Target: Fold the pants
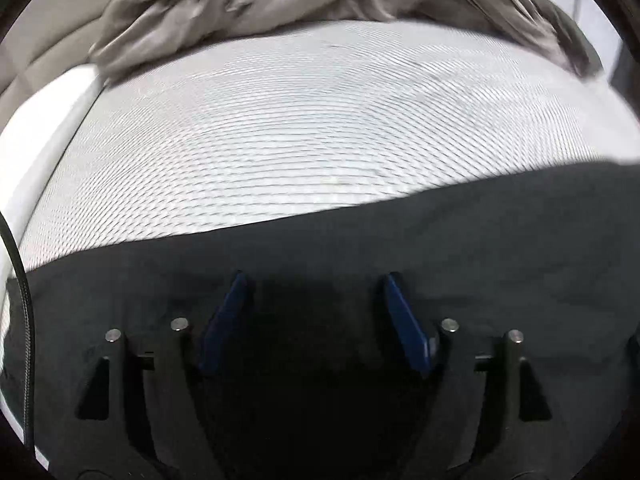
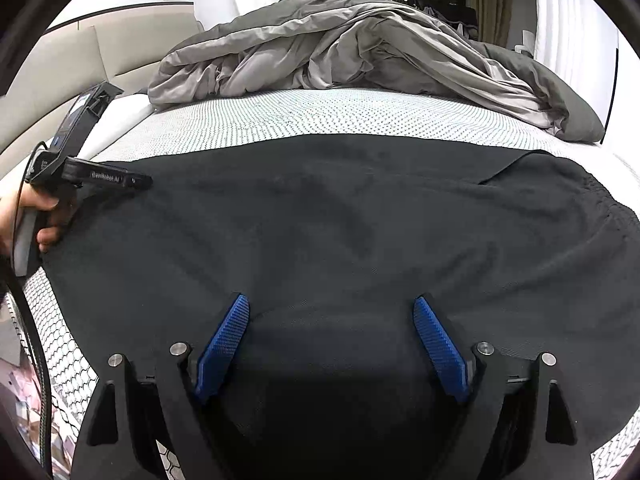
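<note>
Black pants (image 2: 320,208) lie spread flat across a white textured mattress (image 2: 320,112), their gathered waistband (image 2: 600,200) at the right. My right gripper (image 2: 330,300) hovers over the near part of the cloth, blue pads wide apart with nothing between them. In the left wrist view the pants (image 1: 440,240) fill the lower half, and my left gripper (image 1: 314,280) stands open just above them, not pinching any cloth. The right wrist view also shows the left gripper (image 2: 132,181) from the side at the pants' left edge, held by a hand (image 2: 40,208).
A crumpled grey duvet (image 2: 360,48) is bunched along the far side of the bed. A beige padded headboard (image 2: 60,64) runs along the left. Bare mattress (image 1: 300,120) lies between pants and duvet. A black cable (image 2: 32,340) hangs at the lower left.
</note>
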